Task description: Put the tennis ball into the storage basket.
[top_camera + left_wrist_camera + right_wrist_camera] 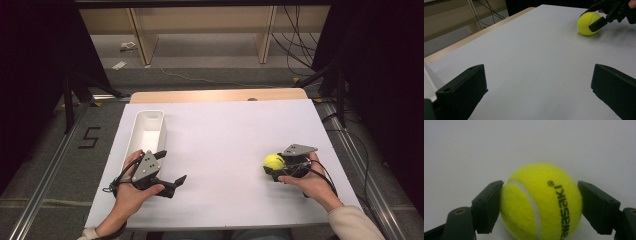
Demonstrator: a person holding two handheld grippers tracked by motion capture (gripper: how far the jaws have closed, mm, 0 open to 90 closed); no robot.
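The tennis ball is fuzzy yellow felt with a smooth pale seam and black print. The matt black plastic jaws of the right gripper press its sides. The counter has a matt white, paper-like sheet over a pale wood edge. Left of the ball, the bin looks smooth white plastic. The left gripper carries a dull grey metal plate.

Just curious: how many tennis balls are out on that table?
1. The ball sits on the table's right side, clamped in the right gripper. The bin looks empty.
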